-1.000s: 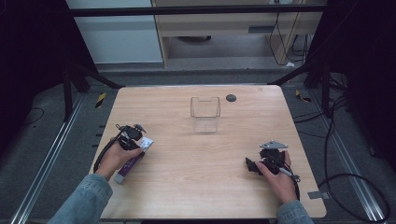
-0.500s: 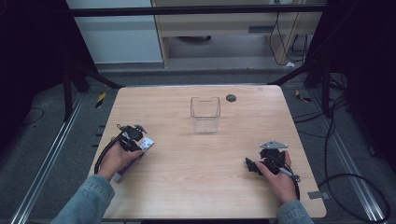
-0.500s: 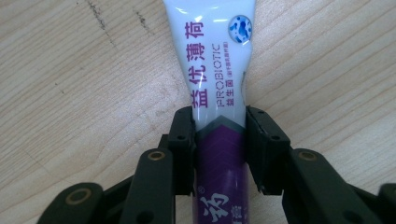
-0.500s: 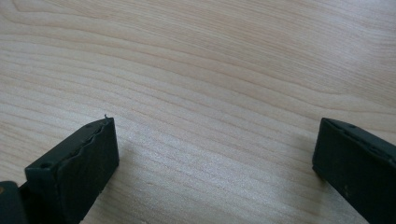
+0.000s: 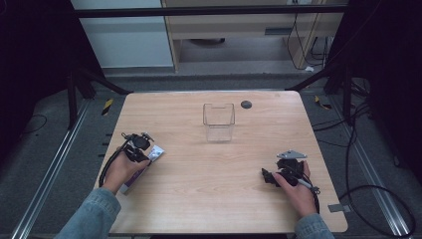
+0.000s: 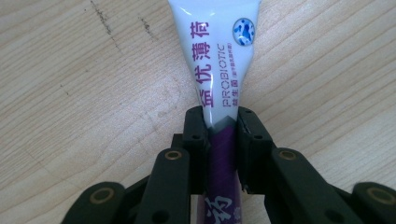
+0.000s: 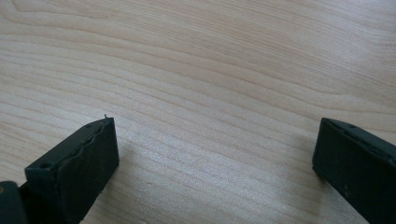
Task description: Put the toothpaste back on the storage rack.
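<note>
A white and purple toothpaste tube (image 5: pixel 155 154) lies on the wooden table (image 5: pixel 199 199) at the left. My left gripper (image 5: pixel 142 155) is shut on it. In the left gripper view the pads (image 6: pixel 195 126) press both sides of the tube (image 6: pixel 219 56) where white meets purple, and the white crimped end points away from me. These jaws have just been closing with the tube between them. My right gripper (image 5: pixel 267 176) rests low over bare wood at the right, pointing left. It is open (image 7: pixel 215 140) and nothing is between its jaws.
A clear square container (image 5: pixel 218 122) stands at the table's middle, toward the far edge. A small dark round disc (image 5: pixel 246 104) lies just behind it to the right. Dark floor, rails and cables surround the table.
The left jaws have closed onto the tube. Both hands have stayed where they were.
</note>
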Tool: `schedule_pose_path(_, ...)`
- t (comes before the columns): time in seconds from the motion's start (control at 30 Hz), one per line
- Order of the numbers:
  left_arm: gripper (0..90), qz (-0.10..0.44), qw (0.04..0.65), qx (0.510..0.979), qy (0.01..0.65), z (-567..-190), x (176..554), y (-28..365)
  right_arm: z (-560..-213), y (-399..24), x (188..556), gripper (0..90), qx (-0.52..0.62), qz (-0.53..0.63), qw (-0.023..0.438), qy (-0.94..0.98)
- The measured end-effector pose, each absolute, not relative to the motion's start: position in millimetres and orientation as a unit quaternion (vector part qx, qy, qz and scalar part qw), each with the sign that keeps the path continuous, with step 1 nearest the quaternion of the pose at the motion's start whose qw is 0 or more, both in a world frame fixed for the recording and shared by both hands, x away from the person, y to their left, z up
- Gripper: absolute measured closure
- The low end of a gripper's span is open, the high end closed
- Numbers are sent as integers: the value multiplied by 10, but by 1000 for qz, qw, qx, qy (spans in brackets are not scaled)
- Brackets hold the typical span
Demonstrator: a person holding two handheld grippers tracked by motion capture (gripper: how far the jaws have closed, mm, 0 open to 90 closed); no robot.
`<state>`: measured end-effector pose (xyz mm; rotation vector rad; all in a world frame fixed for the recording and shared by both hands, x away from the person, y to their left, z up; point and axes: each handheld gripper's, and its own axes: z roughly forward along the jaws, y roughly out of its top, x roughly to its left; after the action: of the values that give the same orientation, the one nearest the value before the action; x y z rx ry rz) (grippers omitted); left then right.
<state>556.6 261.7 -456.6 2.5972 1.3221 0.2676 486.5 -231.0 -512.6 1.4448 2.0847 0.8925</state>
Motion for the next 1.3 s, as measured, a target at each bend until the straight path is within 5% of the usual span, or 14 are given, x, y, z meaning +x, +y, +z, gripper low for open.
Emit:
schedule_pose_path(0.67,781,140,188,863,447,-4064,5359,2767,-5129,-2312,4868,6,522,323,226,757)
schedule_pose_path(1.3,781,149,217,866,425,-3747,5454,2514,-5129,-2313,4868,6,522,322,226,757)
